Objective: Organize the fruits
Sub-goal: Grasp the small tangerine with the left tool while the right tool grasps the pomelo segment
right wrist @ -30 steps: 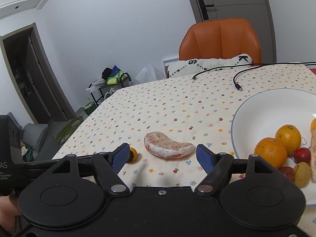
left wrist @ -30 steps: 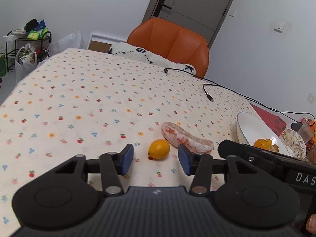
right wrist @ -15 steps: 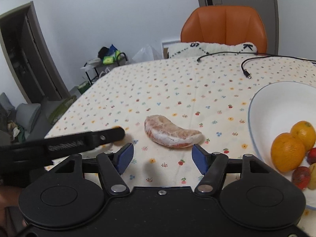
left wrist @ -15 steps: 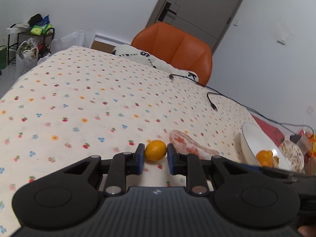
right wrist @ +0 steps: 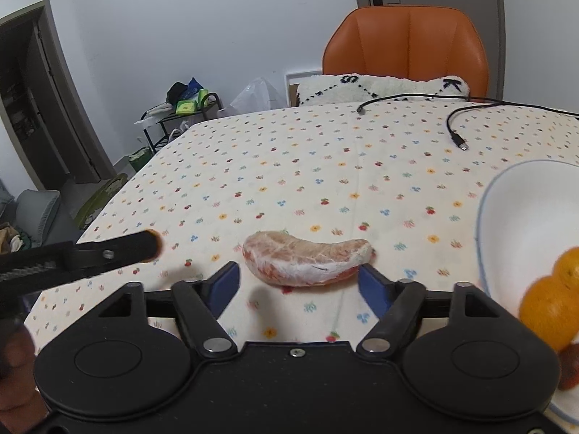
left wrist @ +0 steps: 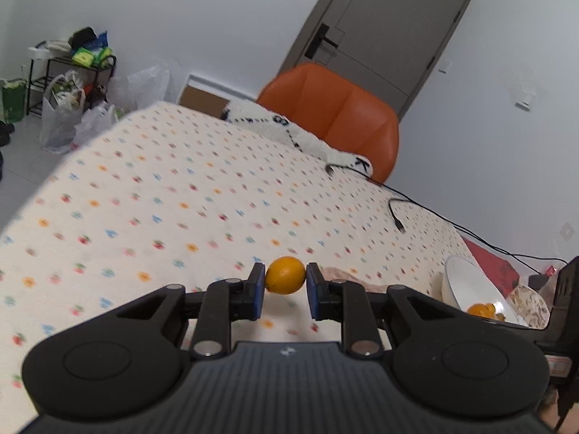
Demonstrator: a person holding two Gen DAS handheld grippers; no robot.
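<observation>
My left gripper [left wrist: 284, 282] is shut on a small orange fruit [left wrist: 285, 274], which is held off the flowered tablecloth. Seen from the right wrist, that gripper is a dark bar at the left, with a sliver of the fruit [right wrist: 156, 242] at its tip. A pink wrapped pomelo segment [right wrist: 307, 262] lies on the cloth. My right gripper [right wrist: 298, 284] stands open just in front of the segment, its blue pads either side, apart from it. A white bowl [right wrist: 514, 213] at the right holds oranges [right wrist: 550, 311] and small reddish fruits.
An orange chair [right wrist: 405, 32] with a white cushion stands at the table's far side. Black cables [right wrist: 456, 133] trail across the far right of the cloth. The bowl [left wrist: 470, 284] and a patterned dish sit at the left wrist view's right edge. A rack and bags stand by the wall.
The left gripper closed on the small orange and lifted it off the cloth. The right gripper moved nearer to the pomelo segment and stayed open.
</observation>
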